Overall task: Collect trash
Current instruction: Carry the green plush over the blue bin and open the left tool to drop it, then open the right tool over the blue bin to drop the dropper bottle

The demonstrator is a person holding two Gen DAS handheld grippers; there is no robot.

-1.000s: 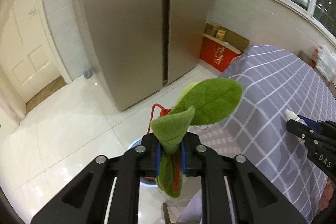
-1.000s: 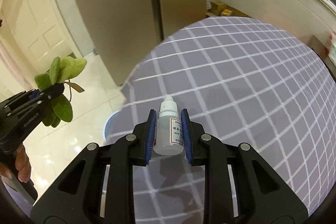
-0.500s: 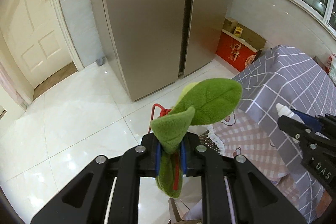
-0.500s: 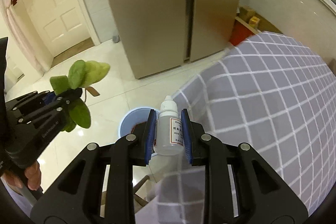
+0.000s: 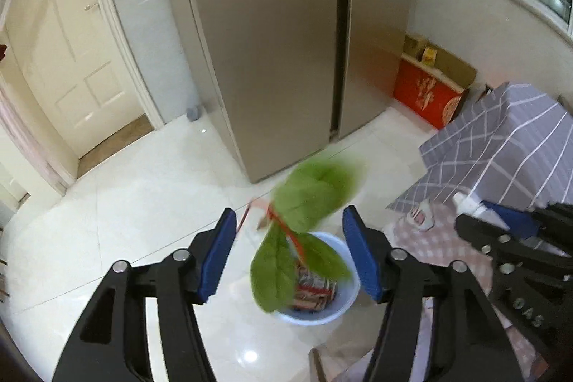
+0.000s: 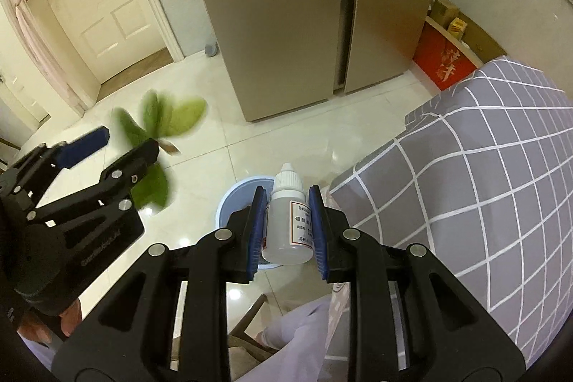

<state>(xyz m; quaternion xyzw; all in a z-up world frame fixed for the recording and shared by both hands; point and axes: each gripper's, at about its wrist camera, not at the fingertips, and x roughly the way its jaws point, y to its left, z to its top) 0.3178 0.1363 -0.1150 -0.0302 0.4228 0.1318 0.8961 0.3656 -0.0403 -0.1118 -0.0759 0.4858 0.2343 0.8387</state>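
Note:
My left gripper [image 5: 289,260] is open. A green plush leaf toy [image 5: 308,221] with a red cord is blurred in mid-air between and beyond its fingers, above a light blue bin [image 5: 318,303] that holds a red packet. The toy [image 6: 157,127] also shows beside the left gripper [image 6: 118,145] in the right wrist view. My right gripper [image 6: 288,231] is shut on a small white dropper bottle [image 6: 288,221], held above the bin [image 6: 236,199].
A tall steel fridge [image 5: 286,34] stands behind the bin on white floor tiles. A table with a grey checked cloth [image 6: 483,185] is on the right. A red box [image 5: 426,95] sits by the wall. A cream door [image 5: 71,59] is at left.
My left gripper has opened and let go of the leaf toy, which is dropping toward the bin. Both grippers have moved from the table out over the bin.

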